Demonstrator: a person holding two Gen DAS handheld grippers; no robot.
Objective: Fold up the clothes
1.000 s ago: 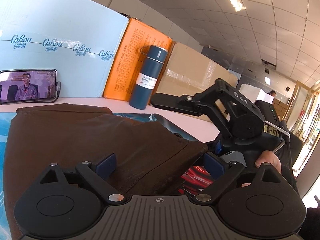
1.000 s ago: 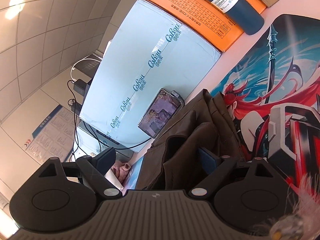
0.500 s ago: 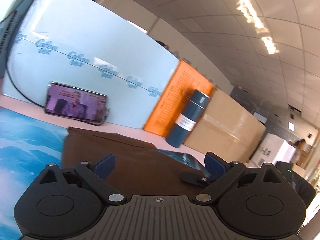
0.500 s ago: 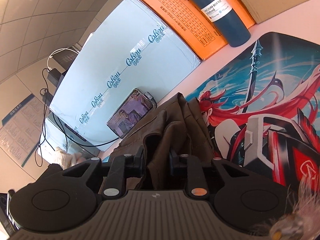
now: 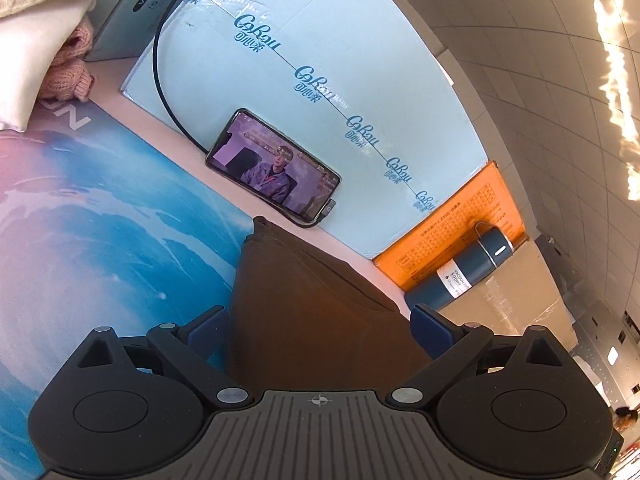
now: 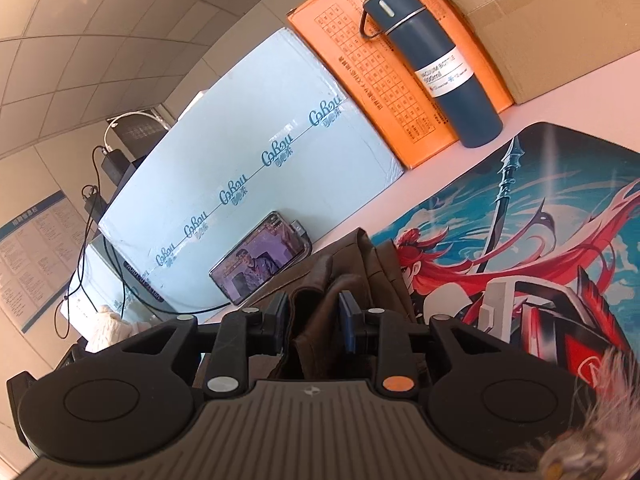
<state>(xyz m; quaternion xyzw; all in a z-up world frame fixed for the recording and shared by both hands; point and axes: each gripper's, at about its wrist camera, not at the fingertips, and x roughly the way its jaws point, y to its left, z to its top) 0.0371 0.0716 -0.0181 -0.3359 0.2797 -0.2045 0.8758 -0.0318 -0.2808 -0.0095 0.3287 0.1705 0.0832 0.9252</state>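
Right gripper point(image 6: 313, 318): jaws drawn close together, pinching a bunched fold of the brown garment point(image 6: 320, 280) between the two blue pads point(image 6: 349, 316). Fabric rises in ridges between the fingers and runs fwd toward the phone point(image 6: 262, 258). Rest of the cloth lies on the printed desk mat point(image 6: 540, 216), over its left part, next to the red-haired figure in the artwork.

Left gripper point(image 5: 320, 322): jaws spread wide, blue pads point(image 5: 428, 320) on either side of the brown garment point(image 5: 304, 300), w/ cloth passing between them. Can't tell whether the pads touch the fabric; no pinch shown. In this view the garment narrows to a folded corner near the phone point(image 5: 274, 172), lying across the edge of the blue mat point(image 5: 100, 220) and onto the pale tabletop point(image 5: 360, 258).

Further out: the phone leans on its long side against a light-blue carton point(image 5: 320, 80) printed w/ repeated logos, screen lit w/ a video, cable point(image 5: 160, 80) plugged at one end. Beside the carton stands an orange box point(image 6: 384, 68) w/ a printed grid, and in front of it a dark-blue vacuum bottle point(image 6: 440, 68), upright on the tabletop, white label, metal loop at the cap. A plain cardboard box point(image 6: 560, 28) sits behind the bottle. At the far left of the left-wrist view, white and pink knit items point(image 5: 60, 48) are piled at the mat's edge.
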